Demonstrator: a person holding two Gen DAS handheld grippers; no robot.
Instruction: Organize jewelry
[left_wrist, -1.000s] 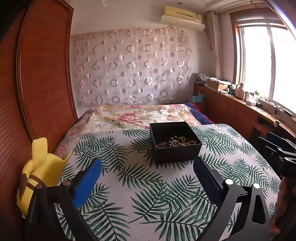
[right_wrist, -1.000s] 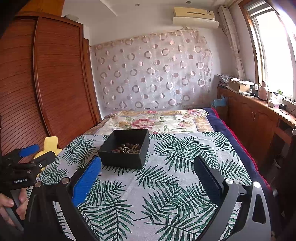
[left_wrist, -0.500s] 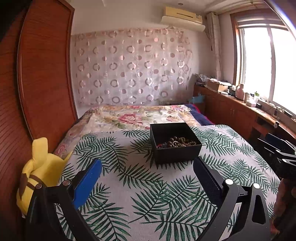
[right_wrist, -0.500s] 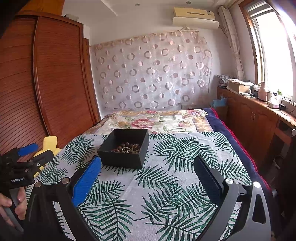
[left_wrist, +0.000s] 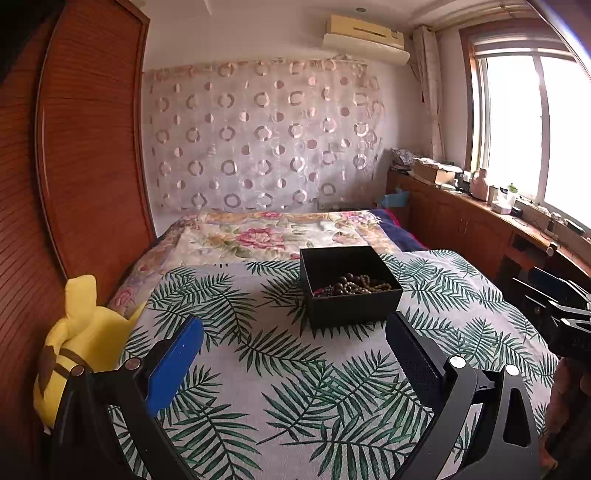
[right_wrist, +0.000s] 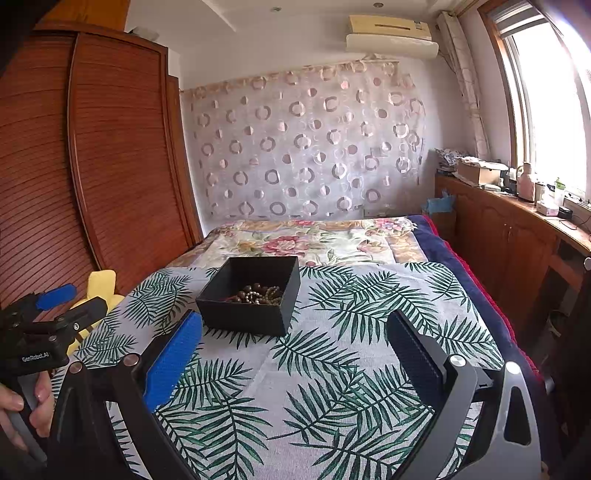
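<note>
- Two tongs, left tongs (left_wrist: 294, 334) and right tongs (right_wrist: 293, 328), gape wide, holding nothing, near the black box (left_wrist: 349, 286).
- Beaded jewelry (left_wrist: 356, 285) lies inside the box, on the bed (right_wrist: 362, 306).

A yellow plush toy (left_wrist: 79, 332) leans beside the wooden wardrobe (left_wrist: 88, 155) at the leaf-print bedspread's (left_wrist: 258, 369) edge.

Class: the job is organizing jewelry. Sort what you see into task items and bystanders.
Task items: black box, beaded jewelry inside it, left claw and right claw, both open.
Bystanders: yellow plush toy, leaf-print cloth, air conditioner.
</note>
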